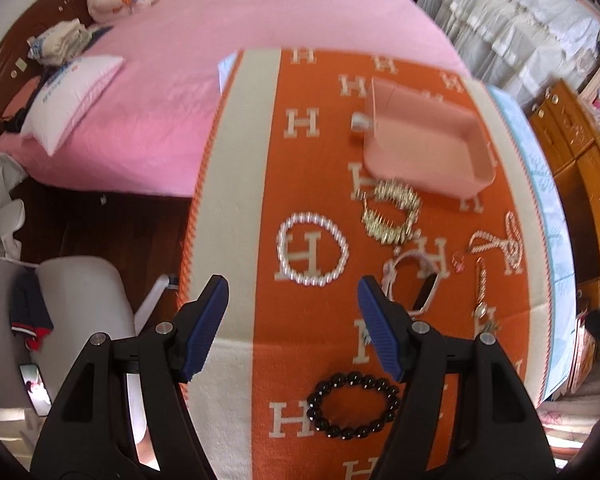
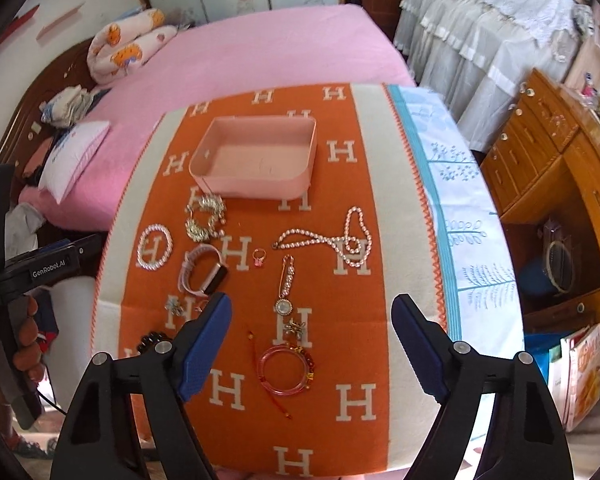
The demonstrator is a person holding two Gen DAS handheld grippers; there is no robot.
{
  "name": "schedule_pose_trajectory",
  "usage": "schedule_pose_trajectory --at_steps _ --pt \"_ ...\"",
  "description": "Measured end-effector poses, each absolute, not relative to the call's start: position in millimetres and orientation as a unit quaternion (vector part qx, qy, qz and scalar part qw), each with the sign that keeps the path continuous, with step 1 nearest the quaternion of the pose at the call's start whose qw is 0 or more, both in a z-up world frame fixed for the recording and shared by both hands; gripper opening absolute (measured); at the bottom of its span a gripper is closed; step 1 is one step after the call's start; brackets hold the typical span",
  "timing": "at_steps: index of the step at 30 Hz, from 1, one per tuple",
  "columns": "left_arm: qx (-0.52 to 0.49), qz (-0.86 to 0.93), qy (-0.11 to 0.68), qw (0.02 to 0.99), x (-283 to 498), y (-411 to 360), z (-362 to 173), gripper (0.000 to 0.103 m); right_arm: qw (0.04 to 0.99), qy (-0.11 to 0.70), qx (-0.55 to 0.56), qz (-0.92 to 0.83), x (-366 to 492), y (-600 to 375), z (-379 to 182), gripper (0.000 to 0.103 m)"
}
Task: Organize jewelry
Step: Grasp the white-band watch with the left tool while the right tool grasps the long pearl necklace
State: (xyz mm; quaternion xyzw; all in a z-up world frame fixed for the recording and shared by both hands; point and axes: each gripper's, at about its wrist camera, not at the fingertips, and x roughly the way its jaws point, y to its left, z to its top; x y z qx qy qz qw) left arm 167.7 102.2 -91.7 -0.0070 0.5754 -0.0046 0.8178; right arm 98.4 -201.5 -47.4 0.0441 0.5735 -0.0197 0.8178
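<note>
My left claw (image 1: 292, 320) gapes, empty, over the black bracelet (image 1: 354, 405); my right claw (image 2: 312, 334), also agape, hangs above the pink bangle (image 2: 284, 368). The tray (image 2: 256, 188) lies beyond, empty.

Both wrist views look steeply down, close over the orange blanket (image 1: 320, 184); left sits further left. Shared: pink tray (image 2: 256, 156), pearl bracelet (image 1: 312, 254), pink bed (image 2: 260, 52) beyond.
</note>
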Motion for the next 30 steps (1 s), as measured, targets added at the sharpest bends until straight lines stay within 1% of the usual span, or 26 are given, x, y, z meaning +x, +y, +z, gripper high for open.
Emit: schedule_pose_trajectory --at_steps 3,6,10,15,17,18,23,27,29,30 --pt "-0.009 -0.015 0.592 0.805 166 94 -108 0.065 0.806 0.591 0.031 -0.003 114 -211 -71 0.081" --pt "0.012 -0.023 0.610 0.792 166 77 -124 0.065 0.796 0.604 0.035 0.009 132 -220 -94 0.080" --pt "0.032 -0.046 0.635 0.770 171 53 -147 0.063 0.783 0.620 0.040 0.015 157 -239 -129 0.075" --pt "0.046 -0.075 0.643 0.761 181 19 -164 0.063 0.770 0.636 0.059 0.016 180 -263 -165 0.071" --pt "0.051 -0.083 0.645 0.758 185 5 -168 0.062 0.766 0.639 0.059 0.026 190 -271 -180 0.068" --pt "0.052 -0.087 0.646 0.757 187 -1 -170 0.061 0.765 0.641 0.058 0.033 195 -273 -187 0.068" --pt "0.058 -0.106 0.655 0.746 191 -27 -181 0.044 0.760 0.646 0.043 0.060 209 -269 -210 0.063" --pt "0.055 -0.101 0.665 0.738 198 -37 -192 0.039 0.761 0.644 0.019 0.072 216 -260 -225 0.058" --pt "0.060 -0.095 0.666 0.737 202 -41 -194 0.039 0.759 0.646 0.008 0.079 218 -254 -232 0.049" --pt "0.063 -0.095 0.666 0.737 203 -43 -195 0.039 0.758 0.647 0.003 0.080 219 -253 -235 0.048"
